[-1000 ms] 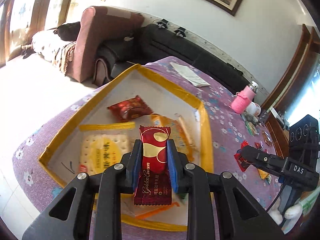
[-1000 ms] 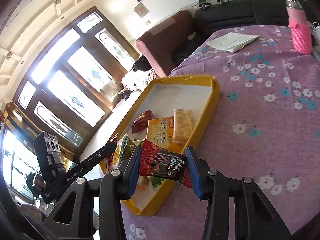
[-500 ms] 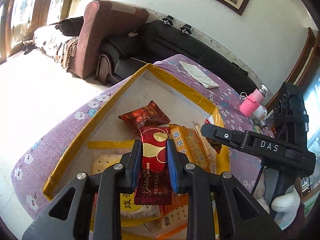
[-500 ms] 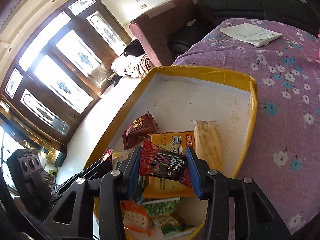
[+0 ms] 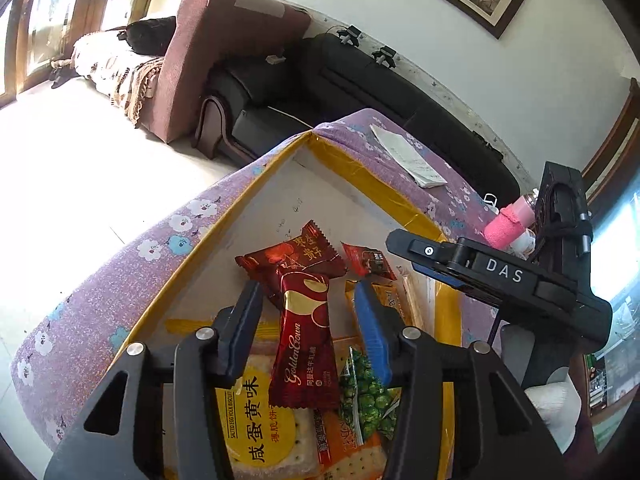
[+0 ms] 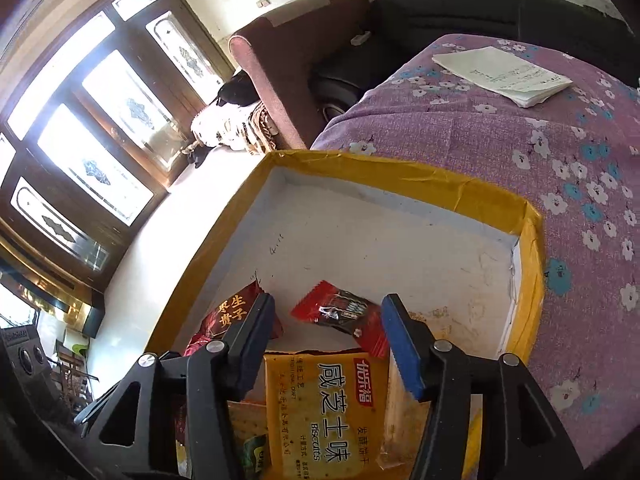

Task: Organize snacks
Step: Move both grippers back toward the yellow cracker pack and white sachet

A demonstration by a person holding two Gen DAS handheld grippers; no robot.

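While both grippers hang over the yellow box point(image 6: 460, 184), each one has let go of its snack.

Around the box is a purple flowered cloth point(image 6: 500, 128) with a folded white paper point(image 6: 504, 70) and a pink bottle point(image 5: 508, 222) on it, and sofas stand behind. Inside the box lie cracker packs, a green pea pack point(image 5: 368, 396) and a dark red candy bag point(image 5: 296, 254). The right gripper point(image 5: 416, 258) reaches across in front of the left one. The left gripper point(image 5: 308, 320) now has its jaws wide open, and the red Golden Crown bar point(image 5: 306, 340) lies loose between them on the packs, not squeezed as it was half a second ago. The right gripper's jaws are wide open too. Its small red candy point(image 6: 344, 314), held tight before, now lies on the box floor just past the orange biscuit pack point(image 6: 324, 408).
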